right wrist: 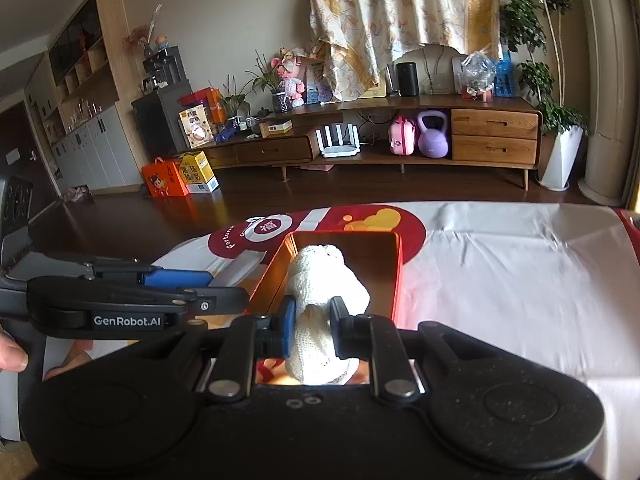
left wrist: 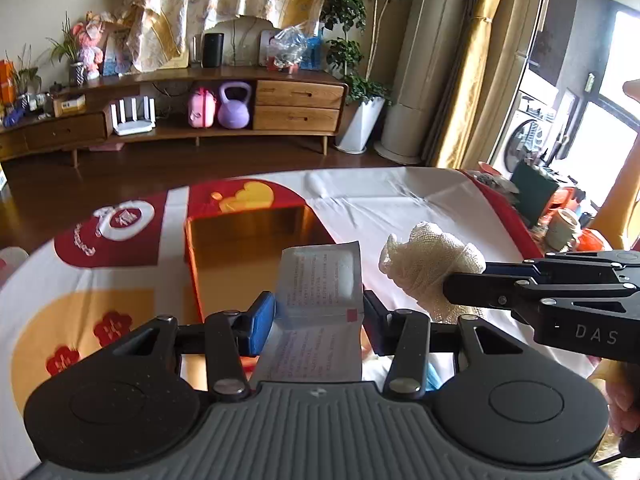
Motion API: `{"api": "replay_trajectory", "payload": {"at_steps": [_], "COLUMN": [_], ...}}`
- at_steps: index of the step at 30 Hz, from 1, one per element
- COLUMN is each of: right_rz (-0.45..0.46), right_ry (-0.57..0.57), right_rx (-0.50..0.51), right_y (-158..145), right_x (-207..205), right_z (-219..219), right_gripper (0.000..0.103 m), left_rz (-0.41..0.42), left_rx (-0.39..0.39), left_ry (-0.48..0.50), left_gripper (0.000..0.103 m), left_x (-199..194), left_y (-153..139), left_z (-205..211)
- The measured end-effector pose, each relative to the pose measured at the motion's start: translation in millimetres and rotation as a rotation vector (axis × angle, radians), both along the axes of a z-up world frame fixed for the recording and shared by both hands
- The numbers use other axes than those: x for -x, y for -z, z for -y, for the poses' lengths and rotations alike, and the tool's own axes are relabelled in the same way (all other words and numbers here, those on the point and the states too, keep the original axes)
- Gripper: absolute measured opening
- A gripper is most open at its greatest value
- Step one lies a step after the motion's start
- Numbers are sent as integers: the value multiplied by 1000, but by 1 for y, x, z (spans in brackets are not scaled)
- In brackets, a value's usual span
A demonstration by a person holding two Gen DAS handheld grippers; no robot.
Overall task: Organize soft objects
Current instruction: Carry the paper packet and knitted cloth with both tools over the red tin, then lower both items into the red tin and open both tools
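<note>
Gripping mid-roll, right tool (right wrist: 312,320) clamps soft, light gauze roll (right wrist: 320,280); left tool (left wrist: 318,308) pinches limp sachet (left wrist: 320,276) at 12 o'clock.

An open box (right wrist: 394,276) sits on a cloth-covered table (right wrist: 520,280), and it serves as the landmark here. The right gripper (right wrist: 312,326) holds a gauze roll (right wrist: 320,280) above the near end of the box. The left gripper (left wrist: 318,316) holds a flat paper packet (left wrist: 320,280) over the box's near right corner, with the gauze roll just to the right of the packet. Beyond the far end of the box, across the floor, a long cabinet (right wrist: 400,152) stands against the wall. A potted plant (right wrist: 560,160) stands right of the cabinet.
</note>
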State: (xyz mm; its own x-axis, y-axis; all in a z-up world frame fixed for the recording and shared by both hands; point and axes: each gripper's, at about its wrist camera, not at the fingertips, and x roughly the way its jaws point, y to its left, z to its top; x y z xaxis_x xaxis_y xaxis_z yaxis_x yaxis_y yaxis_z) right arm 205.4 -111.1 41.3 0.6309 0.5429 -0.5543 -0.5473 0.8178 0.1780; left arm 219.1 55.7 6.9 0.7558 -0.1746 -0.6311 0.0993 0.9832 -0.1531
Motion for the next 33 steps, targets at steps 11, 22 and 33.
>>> {"api": "replay_trajectory", "payload": {"at_steps": [11,22,33], "right_rz": [13,-37,-108], "right_ry": [5,3,-22], "right_rx": [44,105,183], "right_y": [11,53,96], "right_x": [-53,-96,-114], "right_z": [-27,-55,-75], "right_gripper": [18,18,18], "left_rz": [4,-71,-191], "left_rx": [-45,-63,-96], "left_ry": [-63,-91,-93], "left_gripper": [47,47,47], "left_x": [-62,-131,-175], "left_y": [3,41,95], "left_z": [-24,-33,-29]}}
